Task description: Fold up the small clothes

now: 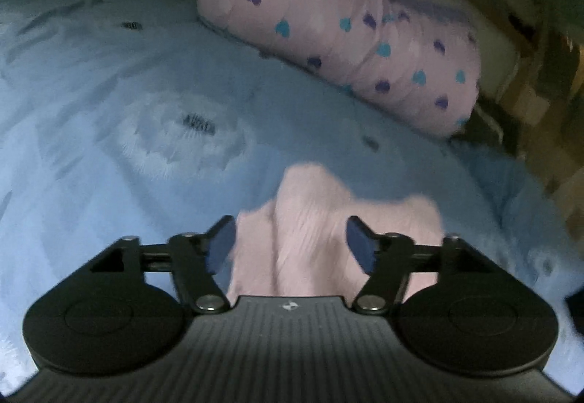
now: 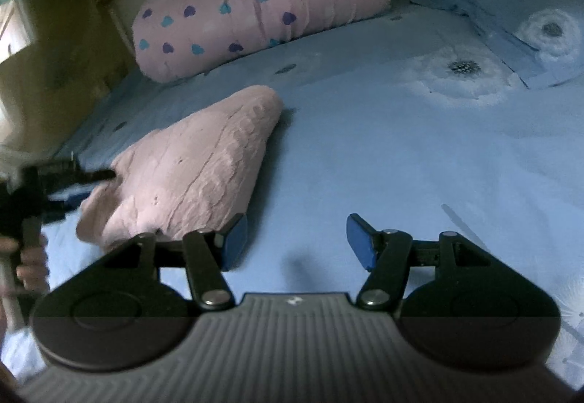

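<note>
The left gripper (image 1: 290,242) was seen with jaws spread wide, the pink garment (image 1: 310,231) bunched between the pads but unclamped. The right gripper (image 2: 295,240) was held apart, nothing between its jaws, just right of the garment (image 2: 193,169). The garment lay crumpled on the blue bedsheet (image 2: 383,155). Beyond the garment, a heart-print pillow (image 2: 255,5) was noted.

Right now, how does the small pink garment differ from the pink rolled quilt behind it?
The small pink garment is plain, while the rolled quilt carries blue and purple hearts. The garment is the smaller of the two and lies crumpled mid-bed; the quilt sits as a neat roll at the bed's far edge. Both are pink and rest on the blue sheet.
</note>
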`<state>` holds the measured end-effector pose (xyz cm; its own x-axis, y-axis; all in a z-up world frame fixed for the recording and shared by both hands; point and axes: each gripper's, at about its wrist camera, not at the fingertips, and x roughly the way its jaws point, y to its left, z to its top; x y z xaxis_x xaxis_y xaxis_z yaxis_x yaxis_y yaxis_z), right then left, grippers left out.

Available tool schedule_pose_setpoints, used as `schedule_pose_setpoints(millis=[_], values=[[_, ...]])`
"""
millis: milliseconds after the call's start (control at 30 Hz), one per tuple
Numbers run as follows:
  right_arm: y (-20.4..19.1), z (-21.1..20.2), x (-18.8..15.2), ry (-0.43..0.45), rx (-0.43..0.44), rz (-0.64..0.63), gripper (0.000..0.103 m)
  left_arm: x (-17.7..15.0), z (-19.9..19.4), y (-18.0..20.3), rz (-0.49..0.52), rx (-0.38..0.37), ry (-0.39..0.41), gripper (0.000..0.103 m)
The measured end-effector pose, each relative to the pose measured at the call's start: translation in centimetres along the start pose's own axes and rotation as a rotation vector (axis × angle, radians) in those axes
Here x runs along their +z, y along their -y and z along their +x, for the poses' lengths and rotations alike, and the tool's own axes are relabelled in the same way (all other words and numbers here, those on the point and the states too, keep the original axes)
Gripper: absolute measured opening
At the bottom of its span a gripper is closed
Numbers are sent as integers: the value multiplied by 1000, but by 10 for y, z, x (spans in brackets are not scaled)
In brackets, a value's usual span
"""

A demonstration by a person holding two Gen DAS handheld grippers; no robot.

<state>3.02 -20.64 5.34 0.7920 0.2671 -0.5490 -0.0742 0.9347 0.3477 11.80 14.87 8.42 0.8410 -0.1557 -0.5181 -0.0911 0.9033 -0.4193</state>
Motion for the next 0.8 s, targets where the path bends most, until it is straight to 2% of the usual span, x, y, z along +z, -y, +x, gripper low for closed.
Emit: schedule_pose_setpoints(millis=[100,200,333,400,433,467,533,600,633,733,800], values=[[-7,2,-2,-12,15,-29,63,16,19,11,15,-26,-11,81],[-14,3,-4,-7,15,-85,63,26,48,24,87,28,-45,81],[-17,4,-4,0,4,-120,63,27,81,28,85,56,-97,79],[-14,5,-3,-6,3,-102,63,24,93,27,80,38,-133,50],[-12,6,-2,-11,4,-91,63,23,95,27,79,35,-137,28],[-10,6,-2,-14,5,-78,63,23,94,26,77,22,-120,20],[-7,7,-1,-20,6,-57,63,24,85,25,78,11,-36,18],[-6,7,-1,-21,4,-39,63,27,79,25,90,58,39,18],[-5,6,-1,-21,5,-32,63,28,80,24,90,79,46,18],[-7,6,-2,-16,6,-36,63,26,93,18,66,100,-43,20],[-9,6,-3,-16,9,-47,63,21,89,14,39,97,-58,24]])
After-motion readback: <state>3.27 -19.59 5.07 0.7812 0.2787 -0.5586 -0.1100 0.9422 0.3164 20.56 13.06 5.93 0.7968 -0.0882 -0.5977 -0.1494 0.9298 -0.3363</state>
